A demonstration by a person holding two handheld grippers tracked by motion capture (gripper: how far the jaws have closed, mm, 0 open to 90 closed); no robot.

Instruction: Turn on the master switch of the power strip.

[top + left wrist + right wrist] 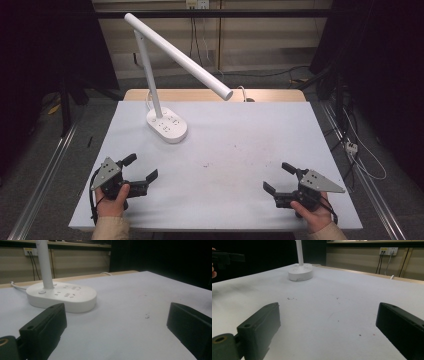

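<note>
Left gripper (141, 167) jaws spread wide, nothing between, low over near-left tabletop (235, 150), close to its front edge. Right gripper (279, 178) jaws likewise released, empty, near front-right corner. Both well apart, broad bare stretch of tabletop between. Desk lamp (167, 125) toward far-left, oval base flat on tabletop, upright stem, long head slanting right over the middle. From left gripper view, lamp base (62, 296) ahead of jaws, apart from them; stem cut off at top. From right gripper view, lamp base (300, 271) far off, stem cropped. Small dark specks on surface, too small to identify. Forearms cut off at bottom edge.
</note>
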